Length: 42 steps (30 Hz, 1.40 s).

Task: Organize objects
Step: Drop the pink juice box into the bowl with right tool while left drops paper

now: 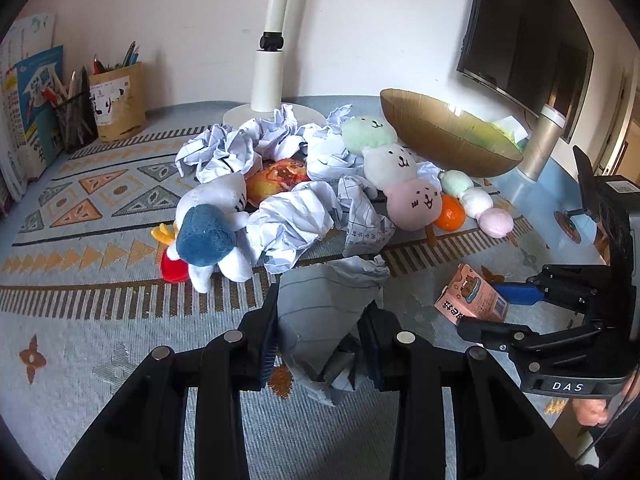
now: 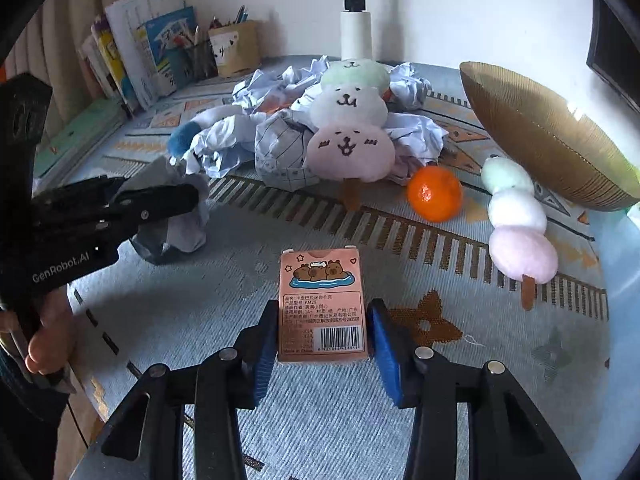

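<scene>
My left gripper is shut on a grey-blue crumpled paper ball, held just above the patterned cloth. The right wrist view shows that gripper and its paper at the left. A pink card box with a capybara picture lies flat on the cloth. My right gripper is closed around its near end, a blue pad against each long side. In the left wrist view the box and right gripper are at the right.
Behind lies a heap of crumpled papers with a white and blue plush, a large dango plush, an orange and a small dango plush. A gold bowl stands at right; lamp base, pen holders, books at back.
</scene>
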Available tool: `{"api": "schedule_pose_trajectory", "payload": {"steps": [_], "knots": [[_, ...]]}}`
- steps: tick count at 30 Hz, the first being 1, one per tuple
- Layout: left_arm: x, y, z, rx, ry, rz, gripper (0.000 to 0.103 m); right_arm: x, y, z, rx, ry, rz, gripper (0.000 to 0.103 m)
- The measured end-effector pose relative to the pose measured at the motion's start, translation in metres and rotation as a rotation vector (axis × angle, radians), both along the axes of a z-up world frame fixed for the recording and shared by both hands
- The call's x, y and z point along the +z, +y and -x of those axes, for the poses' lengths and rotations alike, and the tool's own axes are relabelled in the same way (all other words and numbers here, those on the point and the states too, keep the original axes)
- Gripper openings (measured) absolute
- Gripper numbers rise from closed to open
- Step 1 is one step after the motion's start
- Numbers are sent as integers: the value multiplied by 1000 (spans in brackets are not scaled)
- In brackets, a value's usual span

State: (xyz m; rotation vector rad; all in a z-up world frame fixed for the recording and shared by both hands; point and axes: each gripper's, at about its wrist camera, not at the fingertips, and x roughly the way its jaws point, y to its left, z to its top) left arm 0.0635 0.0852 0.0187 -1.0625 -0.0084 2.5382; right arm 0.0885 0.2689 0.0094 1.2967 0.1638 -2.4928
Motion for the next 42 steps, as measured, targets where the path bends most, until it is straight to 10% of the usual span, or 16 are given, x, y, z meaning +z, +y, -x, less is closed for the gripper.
{"api": "schedule_pose_trajectory", "payload": {"steps": [9, 18, 23, 27, 39, 40, 42], "knots": [[8, 7, -6, -5, 15, 20, 31, 14, 16, -17, 5, 10, 161, 39], [99, 68, 9, -111, 192, -45, 31, 119, 100, -3, -189, 291, 196, 39], [131, 103, 88, -124, 117, -355, 31, 151, 178, 32, -367, 397, 337, 39], [121, 142, 143, -82, 95, -453, 31, 156, 218, 75, -487, 423, 396, 39], [69, 211, 182, -93, 99, -280, 33, 110, 235, 131, -587, 309, 325, 40], [68, 212, 181, -84, 104, -260, 36, 108, 236, 133, -574, 291, 343, 42], [64, 211, 182, -114, 70, -291, 86, 102, 238, 135, -572, 253, 367, 58]]}}
